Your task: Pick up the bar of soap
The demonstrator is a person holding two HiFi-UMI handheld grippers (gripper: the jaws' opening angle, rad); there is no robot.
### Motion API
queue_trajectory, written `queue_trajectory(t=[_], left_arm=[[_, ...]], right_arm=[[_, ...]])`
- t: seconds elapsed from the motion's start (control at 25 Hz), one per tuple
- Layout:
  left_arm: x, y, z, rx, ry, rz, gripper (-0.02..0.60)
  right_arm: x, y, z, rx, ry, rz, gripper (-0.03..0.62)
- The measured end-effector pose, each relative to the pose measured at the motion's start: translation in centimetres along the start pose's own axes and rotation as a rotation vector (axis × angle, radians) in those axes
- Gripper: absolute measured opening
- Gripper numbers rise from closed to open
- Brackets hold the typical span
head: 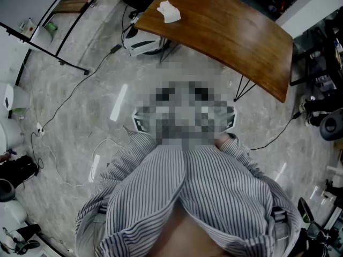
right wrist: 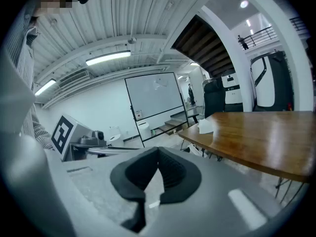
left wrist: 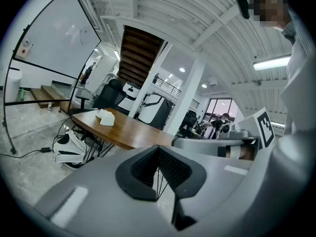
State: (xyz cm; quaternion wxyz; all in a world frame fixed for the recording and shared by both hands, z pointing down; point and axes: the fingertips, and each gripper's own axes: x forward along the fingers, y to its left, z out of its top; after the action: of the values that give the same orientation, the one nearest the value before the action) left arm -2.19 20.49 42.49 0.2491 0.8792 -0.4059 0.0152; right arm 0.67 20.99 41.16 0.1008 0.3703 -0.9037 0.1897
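Wooden table (head: 225, 31) on marble floor (head: 107, 79): white lump (head: 169, 11), prob. the bar of soap, is seen at one end of it. Held closed, empty, well off table: left gripper (left wrist: 158, 149) & right gripper (right wrist: 158, 153). Risk: soap shoved away if jaws not opened first.

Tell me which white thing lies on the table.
The small white lump on the wooden table; the bigger white device sits on the floor beneath.
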Motion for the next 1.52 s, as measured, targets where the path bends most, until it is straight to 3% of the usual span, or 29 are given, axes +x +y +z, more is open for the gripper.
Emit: queue_trajectory(t=[0.2,0.84,1.2,1.36,1.52], left_arm=[[0.3,0.4,-0.3,0.034,0.018,0.004,0.002],[2.3,1.5,-0.1,-0.036,0.004,0.028,0.002],[4.7,1.5,-0.7,-0.053,-0.012,0.031,0.002],[5.8,3.2,-0.7,-0.070,-0.016,0.048,0.002],[8.0,6.2,0.8,-0.064,-0.019,0.049,0.002]], right_arm=[[0.2,-0.3,-0.1,0.011,-0.003,-0.006,0.002],[1.1,-3.1,0.2,0.019,-0.003,-0.002,0.002],[1.5,-5.1,0.3,0.048,-0.046,0.061,0.003],[2.1,-7.0,-0.5,0.067,-0.024,0.043,0.003],[4.7,-9.4,1.1,0.049,-0.046,0.017,0.005]])
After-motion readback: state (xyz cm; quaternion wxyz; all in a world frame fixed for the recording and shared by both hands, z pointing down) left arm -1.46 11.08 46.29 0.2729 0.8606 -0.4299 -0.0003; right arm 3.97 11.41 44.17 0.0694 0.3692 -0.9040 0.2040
